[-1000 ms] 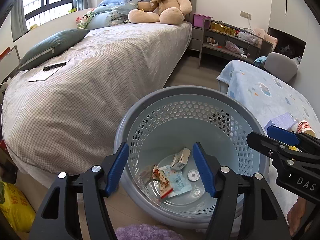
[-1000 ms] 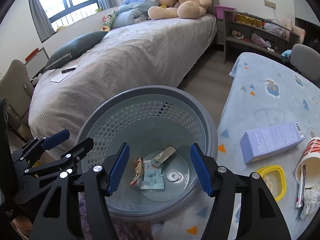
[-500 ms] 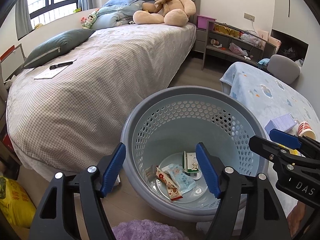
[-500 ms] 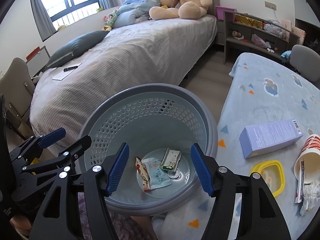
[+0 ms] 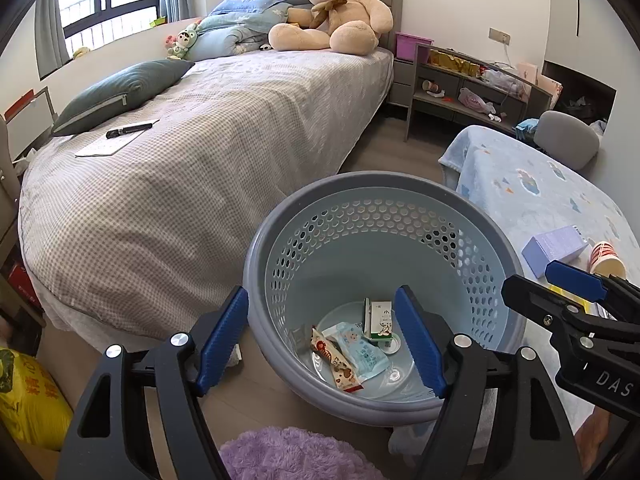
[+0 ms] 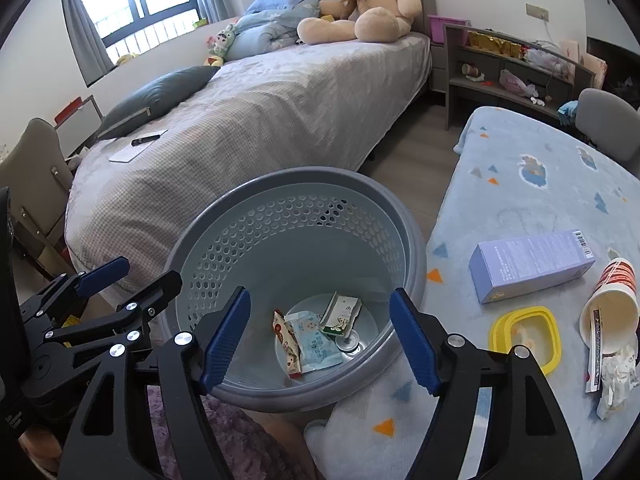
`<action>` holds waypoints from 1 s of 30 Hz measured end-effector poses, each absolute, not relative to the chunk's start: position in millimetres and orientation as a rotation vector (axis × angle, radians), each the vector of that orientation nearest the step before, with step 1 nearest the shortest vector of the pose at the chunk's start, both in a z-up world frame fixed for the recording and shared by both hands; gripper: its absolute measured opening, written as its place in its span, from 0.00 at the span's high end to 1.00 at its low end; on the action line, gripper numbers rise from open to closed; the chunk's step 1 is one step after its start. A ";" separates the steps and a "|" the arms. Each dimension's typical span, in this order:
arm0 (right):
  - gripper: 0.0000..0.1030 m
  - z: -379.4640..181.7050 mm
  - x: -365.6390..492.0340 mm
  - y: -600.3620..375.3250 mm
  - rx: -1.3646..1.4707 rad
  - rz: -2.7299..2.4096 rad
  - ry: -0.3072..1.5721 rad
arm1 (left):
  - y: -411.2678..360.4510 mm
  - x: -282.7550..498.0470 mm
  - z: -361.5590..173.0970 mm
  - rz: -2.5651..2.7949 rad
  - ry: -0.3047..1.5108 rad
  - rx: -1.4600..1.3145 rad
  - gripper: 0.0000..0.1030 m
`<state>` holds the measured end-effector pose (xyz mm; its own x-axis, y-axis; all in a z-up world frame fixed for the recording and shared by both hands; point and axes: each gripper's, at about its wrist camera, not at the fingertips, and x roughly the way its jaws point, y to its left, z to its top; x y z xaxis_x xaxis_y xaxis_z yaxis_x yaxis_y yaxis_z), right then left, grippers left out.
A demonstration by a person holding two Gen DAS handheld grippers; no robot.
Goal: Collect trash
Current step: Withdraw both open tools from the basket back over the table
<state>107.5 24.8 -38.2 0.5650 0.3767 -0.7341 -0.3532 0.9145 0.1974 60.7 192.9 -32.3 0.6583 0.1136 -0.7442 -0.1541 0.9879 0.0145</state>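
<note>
A grey perforated trash basket (image 5: 280, 240) (image 6: 200, 240) stands on the floor between the bed and the table. At its bottom lie a small white-green carton (image 5: 380, 320) (image 6: 340, 314), a light-blue wipes packet (image 5: 362, 350) (image 6: 316, 342) and a red snack wrapper (image 5: 334, 364) (image 6: 288, 340). My left gripper (image 5: 326, 338) is open and empty above the basket's near side. My right gripper (image 6: 320, 338) is open and empty above the basket. On the table lie a lilac box (image 6: 532, 264), a tipped paper cup (image 6: 610, 308) with crumpled paper (image 6: 616, 376), and a yellow-rimmed lid (image 6: 524, 336).
A bed (image 5: 180, 184) with a teddy bear (image 5: 336, 12), a grey pillow and a pen on paper lies to the left. The blue-blanketed table (image 6: 520, 184) is at right. A purple fluffy rug (image 5: 288, 456) lies below. A shelf unit (image 5: 472, 88) and grey chair stand behind.
Both grippers have risen and drawn back from the basket. The small carton has dropped and settled flat on the basket's bottom. Both stay open.
</note>
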 end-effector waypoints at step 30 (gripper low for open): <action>0.24 -33.5 55.1 -69.2 0.105 0.272 0.863 | 115.0 31.9 -17.5 0.015 0.833 0.000 0.29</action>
